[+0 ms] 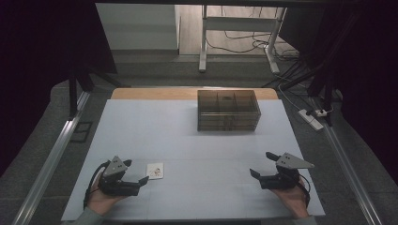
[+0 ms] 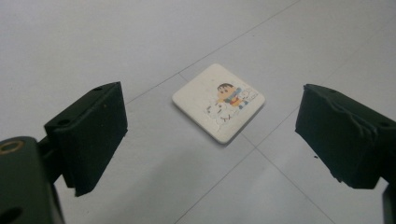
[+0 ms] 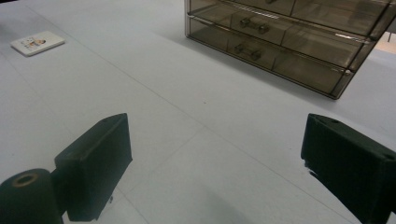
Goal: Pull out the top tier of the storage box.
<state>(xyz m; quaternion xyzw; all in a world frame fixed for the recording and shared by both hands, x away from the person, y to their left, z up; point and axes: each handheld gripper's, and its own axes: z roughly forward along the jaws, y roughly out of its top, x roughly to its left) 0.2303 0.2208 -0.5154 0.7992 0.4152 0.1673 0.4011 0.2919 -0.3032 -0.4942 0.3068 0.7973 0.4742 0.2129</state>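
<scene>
A small white square tile (image 1: 155, 170) with a cartoon picture lies flat on the white table near the front left. My left gripper (image 1: 136, 171) rests just left of it, jaws spread wide and empty. In the left gripper view the tile (image 2: 218, 101) lies on the table a short way beyond the gap between the two black pads (image 2: 88, 135). My right gripper (image 1: 263, 164) sits at the front right, open with nothing between its jaws. From the right gripper view the tile (image 3: 37, 42) is far off at the upper left.
A smoky transparent drawer box (image 1: 228, 110) with small handles stands at the back centre of the table; it also appears as the drawer box (image 3: 285, 39) in the right gripper view. Beyond the table edge are a desk frame (image 1: 202, 42), cables and a power strip (image 1: 312, 118) on the floor.
</scene>
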